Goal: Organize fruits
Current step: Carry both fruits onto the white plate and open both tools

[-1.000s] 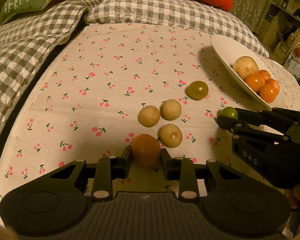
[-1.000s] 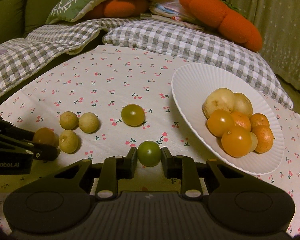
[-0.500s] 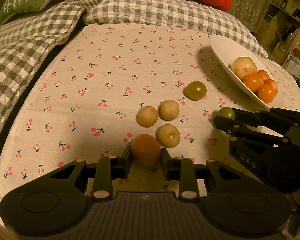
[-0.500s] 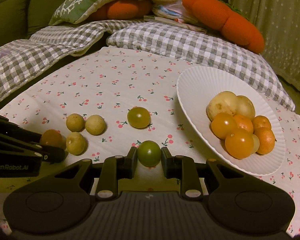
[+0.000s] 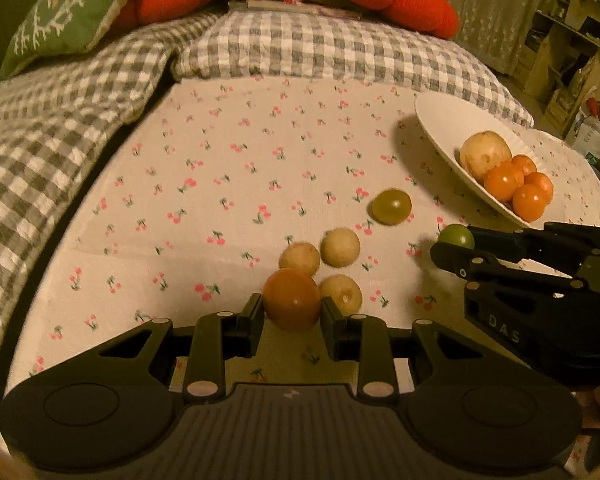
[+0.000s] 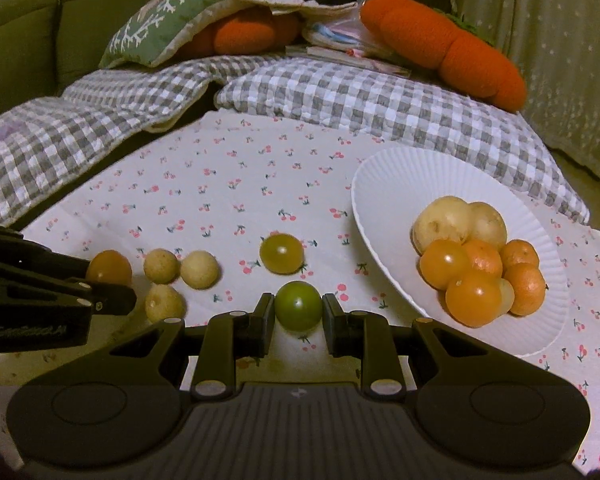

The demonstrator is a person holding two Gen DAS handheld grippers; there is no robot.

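The left gripper is clamped on a round orange tomato beside three small pale round fruits on the cherry-print cloth. The right gripper pinches a round green tomato. Both fruits look picked up; next, I judge, each needs carrying right to the white ribbed plate of fruit

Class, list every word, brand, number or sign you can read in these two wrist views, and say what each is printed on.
"DAS": pale letters on the black body of the right gripper, seen in the left wrist view; any further letters are hidden.
"GenRobot.AI": faint, blurred lettering on the black body of the left gripper, seen in the right wrist view; the reading is uncertain.
Boxes on the shelves at far right: print too small to read.
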